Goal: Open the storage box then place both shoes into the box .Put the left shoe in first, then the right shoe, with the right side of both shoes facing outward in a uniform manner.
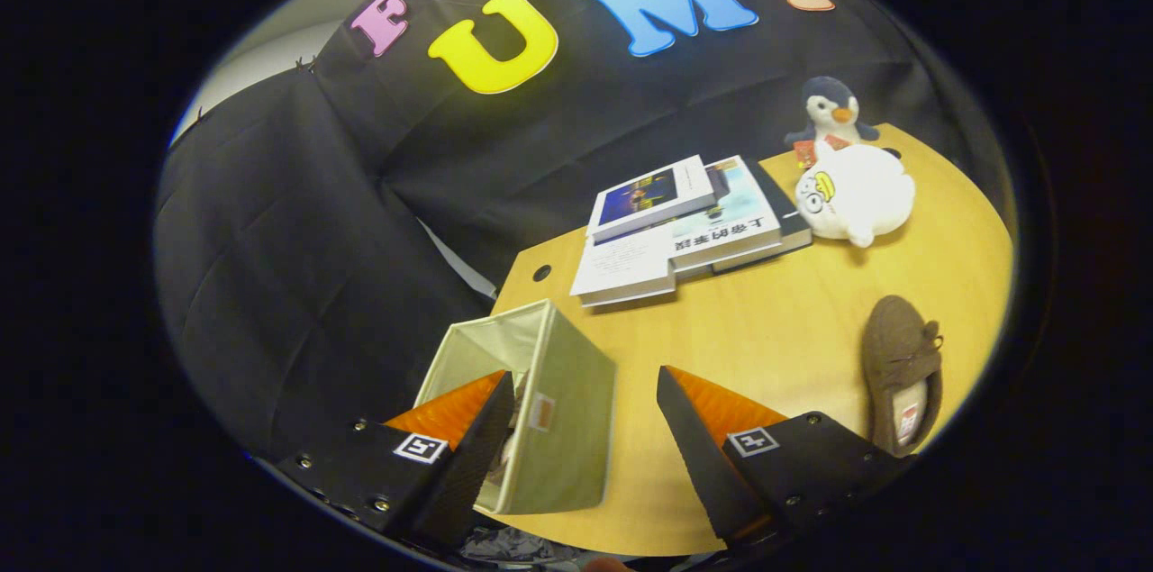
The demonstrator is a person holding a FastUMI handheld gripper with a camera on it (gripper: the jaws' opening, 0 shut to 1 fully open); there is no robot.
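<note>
A pale fabric storage box (558,401) stands open-topped on the wooden table (766,329), close under me. My gripper (585,401) hangs open above the box's right wall, with one finger (468,428) over the box's opening and the other (703,437) over bare table to its right. Nothing is held between them. Part of something shows inside the box behind the left finger; I cannot tell what it is. A brown shoe (901,365) lies on the table to the right of the fingers, its opening toward me.
A stack of books (685,225) lies beyond the box toward the back of the table. A white plush toy (856,194) and a penguin plush (830,117) sit behind the shoe at the far right. The table's left edge runs just beside the box.
</note>
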